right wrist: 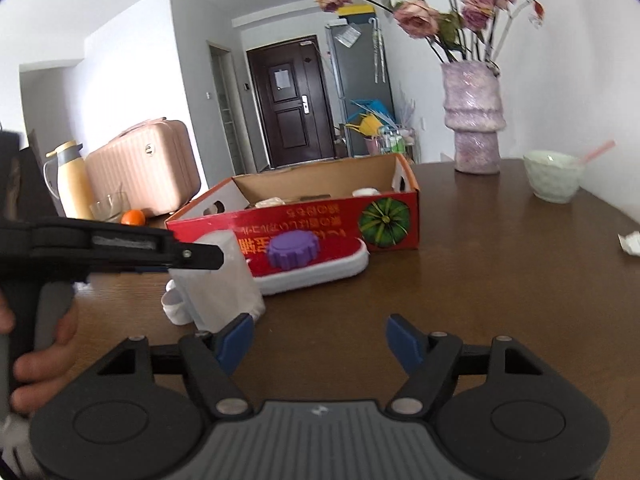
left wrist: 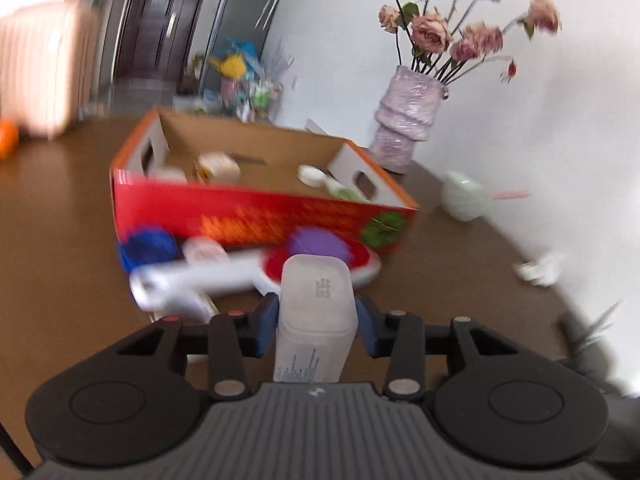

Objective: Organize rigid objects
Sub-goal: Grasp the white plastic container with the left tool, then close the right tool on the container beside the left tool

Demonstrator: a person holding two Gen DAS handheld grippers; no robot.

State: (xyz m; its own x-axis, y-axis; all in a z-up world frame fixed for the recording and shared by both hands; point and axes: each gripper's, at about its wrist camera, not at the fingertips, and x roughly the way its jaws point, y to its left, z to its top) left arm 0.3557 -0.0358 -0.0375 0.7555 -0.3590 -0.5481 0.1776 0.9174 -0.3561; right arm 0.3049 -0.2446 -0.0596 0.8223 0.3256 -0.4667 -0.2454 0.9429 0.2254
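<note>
Left gripper [left wrist: 316,320]: blue pads clamped on a white bottle [left wrist: 316,312], one pad against each flat side. Bottle plastic, smooth, oblong with rounded shoulders; small embossed mark near its top, fine print low on the body. Held upright between the fingers, above the table [left wrist: 60,240]. In the right wrist view the same bottle [right wrist: 224,280] looks translucent white and sits in the black linkage of the left gripper [right wrist: 192,256], with the person's hand [right wrist: 36,344] on the grey handle.

Right gripper [right wrist: 320,340]: released, blue pads [right wrist: 236,340] wide apart, bare tabletop between them.

Table: dark brown, glossy, wood-look, curved far edge.

Just past the bottle: a white paddle-shaped scale [right wrist: 316,268], rounded rim, red face. A purple cap [right wrist: 294,250], ridged like a gear, sits on it. Left view, blurred: a blue ridged cap [left wrist: 150,246] and a small white round piece [left wrist: 206,250] beside the handle end.

Behind these, touching or nearly so: open cardboard box [right wrist: 320,216], glossy red print outside with a green pumpkin picture, raw brown inside, white end flaps with cut handholds. Inside: pale small containers, shapes unclear.

Farther right: pale green bowl [right wrist: 554,178], faceted, pink straw in it. Crumpled white paper [right wrist: 632,242] near the edge.

Far: lilac vase [right wrist: 476,116], stepped, rough glittery surface, with dried pink roses [right wrist: 416,18].
</note>
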